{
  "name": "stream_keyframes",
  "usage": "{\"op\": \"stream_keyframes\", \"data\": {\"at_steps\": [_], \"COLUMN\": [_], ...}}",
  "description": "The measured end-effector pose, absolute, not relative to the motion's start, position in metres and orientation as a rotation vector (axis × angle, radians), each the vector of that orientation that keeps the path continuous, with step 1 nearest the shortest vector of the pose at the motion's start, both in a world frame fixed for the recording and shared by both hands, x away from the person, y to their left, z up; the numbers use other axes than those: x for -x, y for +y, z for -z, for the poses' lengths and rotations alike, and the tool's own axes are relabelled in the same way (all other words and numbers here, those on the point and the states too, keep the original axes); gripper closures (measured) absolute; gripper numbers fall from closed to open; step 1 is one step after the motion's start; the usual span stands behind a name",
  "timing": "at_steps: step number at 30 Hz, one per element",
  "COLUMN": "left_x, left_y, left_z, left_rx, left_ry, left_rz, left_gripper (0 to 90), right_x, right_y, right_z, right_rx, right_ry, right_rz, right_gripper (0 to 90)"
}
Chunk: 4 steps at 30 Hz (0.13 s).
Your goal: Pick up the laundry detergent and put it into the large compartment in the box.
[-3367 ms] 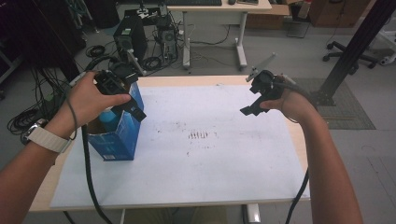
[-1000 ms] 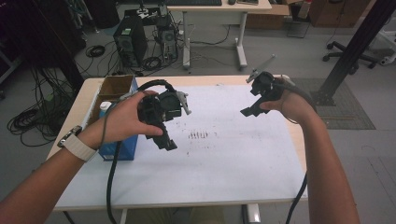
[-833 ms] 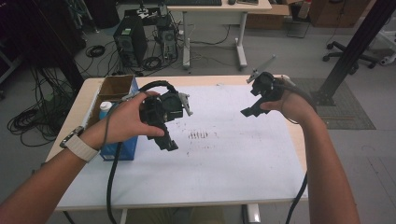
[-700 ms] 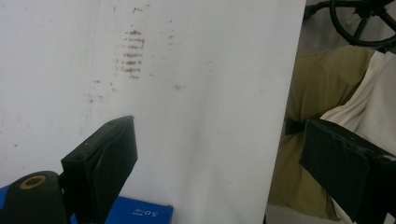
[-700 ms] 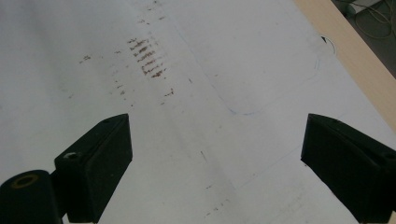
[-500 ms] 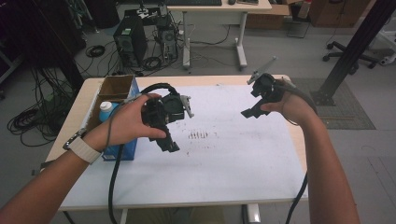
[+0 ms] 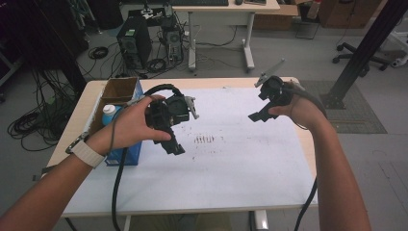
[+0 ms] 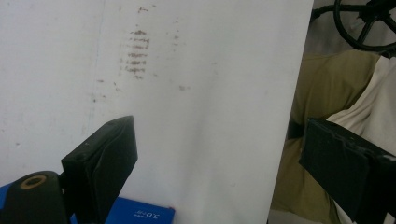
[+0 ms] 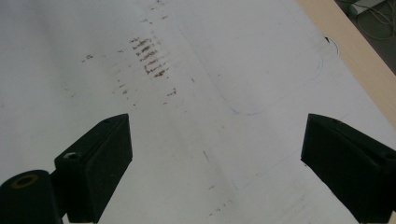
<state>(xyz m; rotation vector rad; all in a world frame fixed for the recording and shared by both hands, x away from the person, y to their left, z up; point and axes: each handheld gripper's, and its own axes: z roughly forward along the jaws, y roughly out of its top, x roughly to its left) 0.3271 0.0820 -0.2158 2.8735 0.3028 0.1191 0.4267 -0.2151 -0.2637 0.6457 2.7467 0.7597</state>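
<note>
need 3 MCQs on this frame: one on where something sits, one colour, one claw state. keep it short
1. Where is the blue box on the table?
A. near its left edge
B. at its centre
C. at its right edge

2. What colour is the cap of the bottle standing in the box?
A. red
B. light blue
C. black

3. How does the left claw stand?
A. shut on the bottle
B. shut on the box
C. open, with nothing between the jaws

Key: 1 A, the high view shows the box by the left edge, behind the left hand. 2 B, a light blue cap shows over the box rim. 3 C, the left gripper view shows the jaws wide apart over the bare white sheet.
</note>
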Motion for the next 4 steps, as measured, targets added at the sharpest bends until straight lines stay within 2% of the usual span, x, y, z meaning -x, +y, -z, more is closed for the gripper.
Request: {"op": "stream_keyframes", "data": {"at_steps": [4], "left_x": [-0.3282], "left_y": [0.0821], "left_z": [0.2159], "left_rx": [-2.870], "left_ry": [0.307], "left_rz": [-0.117], "left_gripper": [11.5], "right_x": [-0.4261], "right_y": [-0.2161], "right_z": [0.2641], "right_rx": [-0.648], "right_ry": [2.745], "right_rz": [-0.765], "right_gripper": [8.8]}}
